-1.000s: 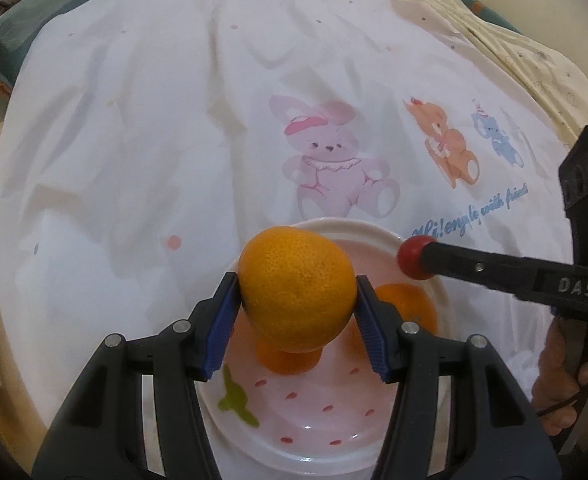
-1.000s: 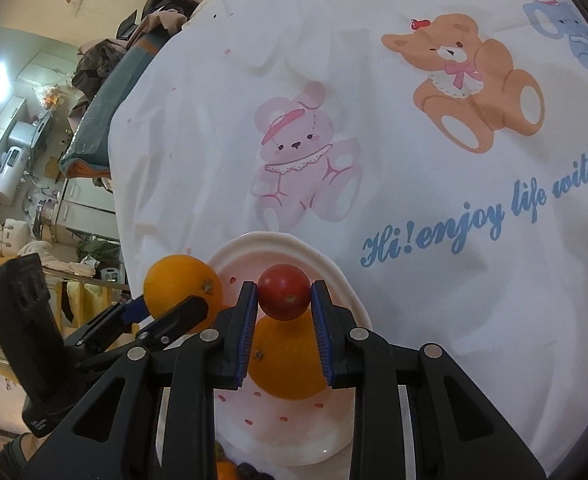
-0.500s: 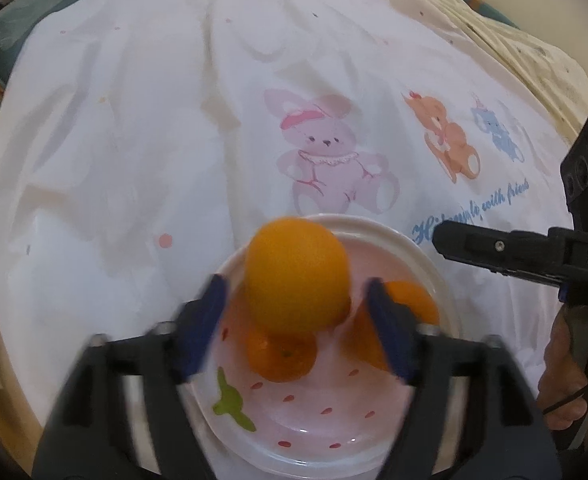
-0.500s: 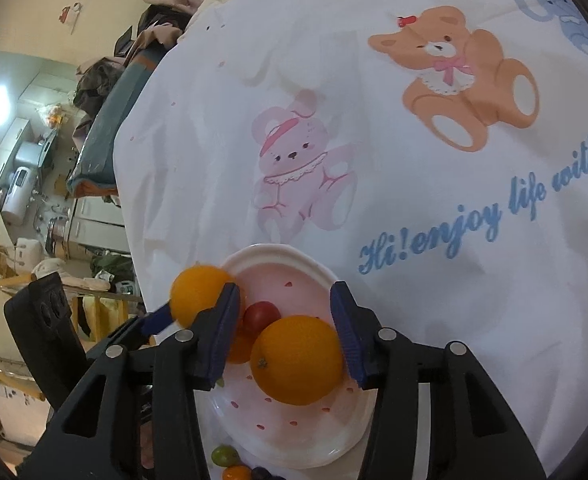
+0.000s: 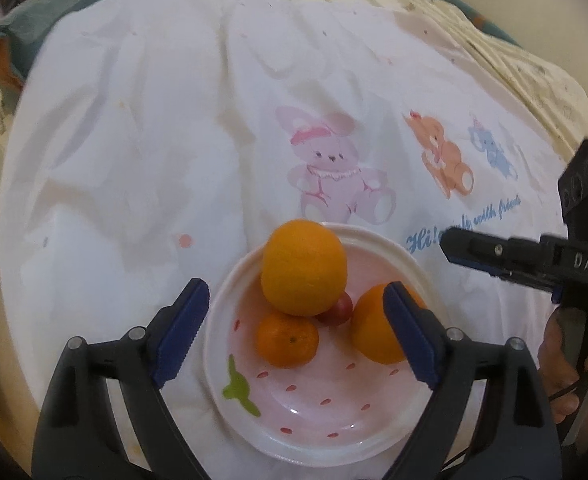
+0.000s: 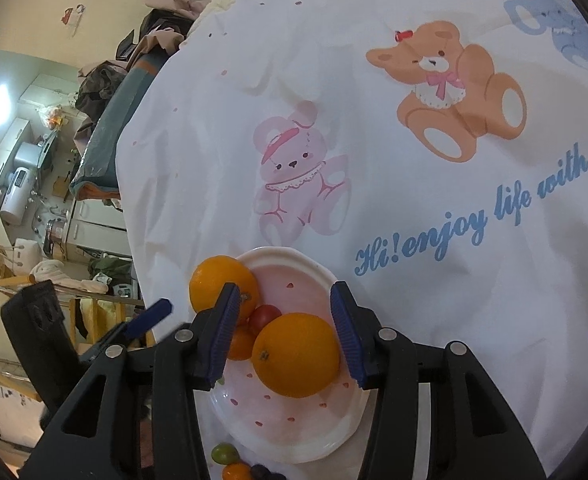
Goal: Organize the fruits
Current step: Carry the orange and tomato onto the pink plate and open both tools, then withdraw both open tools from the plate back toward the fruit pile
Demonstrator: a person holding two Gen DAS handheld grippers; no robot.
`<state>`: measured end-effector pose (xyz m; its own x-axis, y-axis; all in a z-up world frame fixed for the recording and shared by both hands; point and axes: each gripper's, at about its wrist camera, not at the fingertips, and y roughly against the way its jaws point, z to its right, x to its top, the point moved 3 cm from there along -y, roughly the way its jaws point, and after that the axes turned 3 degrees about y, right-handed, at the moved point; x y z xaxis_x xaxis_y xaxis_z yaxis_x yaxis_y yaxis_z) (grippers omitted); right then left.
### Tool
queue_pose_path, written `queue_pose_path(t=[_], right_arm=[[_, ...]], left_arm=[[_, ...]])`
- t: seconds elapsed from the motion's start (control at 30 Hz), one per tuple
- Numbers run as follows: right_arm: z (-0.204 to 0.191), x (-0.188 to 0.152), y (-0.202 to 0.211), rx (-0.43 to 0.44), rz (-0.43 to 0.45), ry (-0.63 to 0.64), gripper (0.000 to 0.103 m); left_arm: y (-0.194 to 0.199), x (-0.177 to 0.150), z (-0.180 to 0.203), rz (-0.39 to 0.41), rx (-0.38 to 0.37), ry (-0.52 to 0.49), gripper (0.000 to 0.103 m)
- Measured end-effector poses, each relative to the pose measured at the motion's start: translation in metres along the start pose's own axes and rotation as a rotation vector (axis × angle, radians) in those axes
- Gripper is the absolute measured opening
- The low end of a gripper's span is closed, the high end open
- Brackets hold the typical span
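over the near edge of the cartoon-print cloth [image 5: 174, 140], on the pink plate [image 5: 313, 412]: one large orange [image 5: 303, 266] at the far rim, a second large orange [image 6: 295, 354] toward the right rim, a small mandarin [image 5: 288, 338] and a red cherry tomato [image 5: 339, 308] wedged between them. left gripper [image 5: 294, 332] spread wide and opening a touch more around the pile with nothing pressed, right gripper [image 6: 284, 332] parted, gripping nothing, bracketing the second orange. likely trouble: far orange perched on the rim, rolling off onto the cloth if a blue pad [image 5: 180, 330] clips it on withdrawal; loose grape [image 6: 225, 453] and other small fruit off the near rim, easily missed.
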<state>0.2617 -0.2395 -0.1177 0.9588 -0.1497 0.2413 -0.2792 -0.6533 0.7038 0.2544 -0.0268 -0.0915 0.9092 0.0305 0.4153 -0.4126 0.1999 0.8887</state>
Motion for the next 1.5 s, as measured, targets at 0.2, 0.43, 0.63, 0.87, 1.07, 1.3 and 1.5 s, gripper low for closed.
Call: queue_pose_path(t=[0.2,0.43,0.63,0.87,1.07,1.3,1.5], right_arm=[[-0.009,-0.012,0.017,-0.015,0.022,0.024,0.066],[-0.029,-0.031,0.045,-0.026,0.066,0.074,0.070],[-0.031,-0.061,0.057,-0.031,0.063,0.068,0.071],[-0.036,-0.094,0.080,-0.030,0.091,0.076,0.071],[-0.040,-0.122,0.089,-0.043,0.089,0.085,0.072],[-0.042,-0.153,0.096,-0.053,0.089,0.080,0.072],[-0.042,-0.176,0.094,-0.060,0.060,0.072,0.073]], left_arm=[[0.032,-0.004,-0.007,0.064,0.050,0.013,0.087],[0.077,-0.016,-0.013,0.145,0.110,0.051,0.087],[0.099,-0.038,0.000,0.159,0.099,0.043,0.087],[0.121,-0.071,0.000,0.162,0.074,0.065,0.087],[0.136,-0.107,-0.001,0.157,0.080,0.064,0.087],[0.146,-0.139,-0.006,0.133,0.097,0.080,0.087],[0.141,-0.162,-0.016,0.073,0.133,0.135,0.087]])
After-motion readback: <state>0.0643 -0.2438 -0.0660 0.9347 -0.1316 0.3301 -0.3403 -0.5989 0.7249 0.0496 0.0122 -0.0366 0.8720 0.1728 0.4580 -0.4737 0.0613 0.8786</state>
